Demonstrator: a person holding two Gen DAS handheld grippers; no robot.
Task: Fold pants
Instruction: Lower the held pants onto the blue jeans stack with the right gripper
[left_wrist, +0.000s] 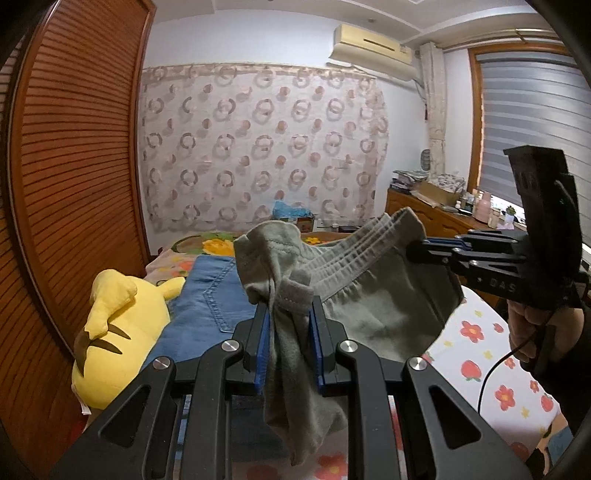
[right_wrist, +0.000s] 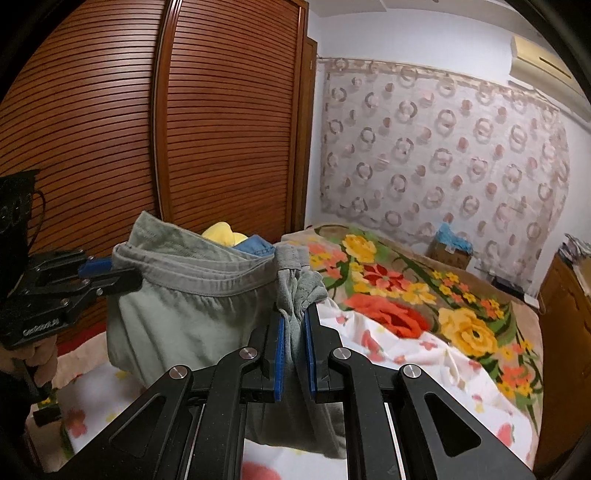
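Note:
A pair of grey-green pants (left_wrist: 384, 306) hangs in the air above the bed, held by its elastic waistband and stretched between both grippers. In the left wrist view my left gripper (left_wrist: 290, 304) is shut on a bunched end of the waistband, with cloth hanging down between its blue pads. My right gripper (left_wrist: 410, 250) comes in from the right and pinches the other end. In the right wrist view the right gripper (right_wrist: 294, 312) is shut on gathered cloth of the pants (right_wrist: 184, 314). The left gripper (right_wrist: 123, 272) clamps the waistband at the left.
Blue jeans (left_wrist: 214, 295) and a yellow plush toy (left_wrist: 118, 332) lie on the bed by the slatted wardrobe (right_wrist: 184, 129). A flowered blanket (right_wrist: 424, 302) and white flowered sheet (left_wrist: 480, 332) cover the bed. A box (right_wrist: 448, 251) and a wooden dresser (left_wrist: 424, 212) stand beyond.

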